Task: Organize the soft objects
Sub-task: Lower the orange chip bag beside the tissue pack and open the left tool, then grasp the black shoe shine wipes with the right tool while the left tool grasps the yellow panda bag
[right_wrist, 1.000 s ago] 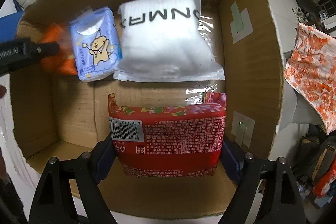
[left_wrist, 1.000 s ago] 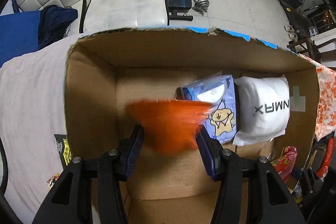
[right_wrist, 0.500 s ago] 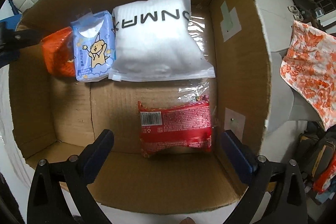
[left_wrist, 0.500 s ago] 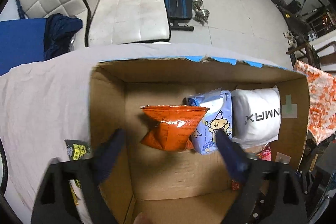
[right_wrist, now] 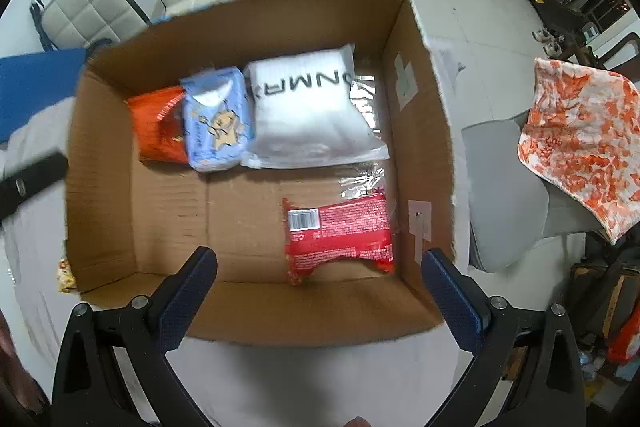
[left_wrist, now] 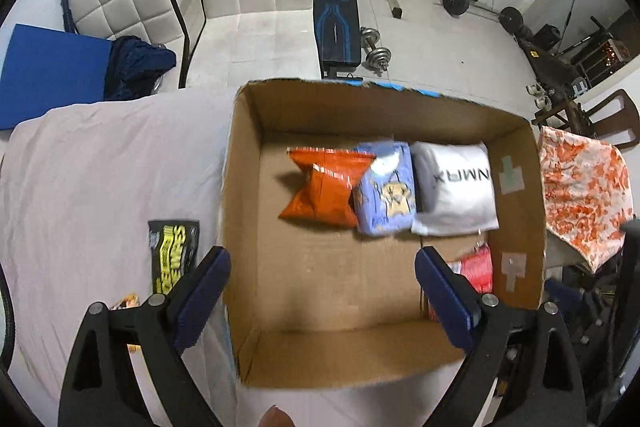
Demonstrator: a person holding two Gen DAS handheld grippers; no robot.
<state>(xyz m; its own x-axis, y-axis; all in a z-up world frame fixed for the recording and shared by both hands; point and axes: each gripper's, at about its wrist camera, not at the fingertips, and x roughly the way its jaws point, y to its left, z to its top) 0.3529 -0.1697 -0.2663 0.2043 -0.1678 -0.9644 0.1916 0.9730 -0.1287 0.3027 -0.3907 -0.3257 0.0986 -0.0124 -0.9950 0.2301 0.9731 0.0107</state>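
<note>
Claws, left and right, now gape empty, pulled back; orange bag and red pack lie boxed.

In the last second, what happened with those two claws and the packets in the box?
The left gripper let go of the orange packet, the right gripper let go of the red packet; both packets now lie in the cardboard box. Both grippers opened and pulled back. The blue tissue pack and white bag stayed put.
</note>
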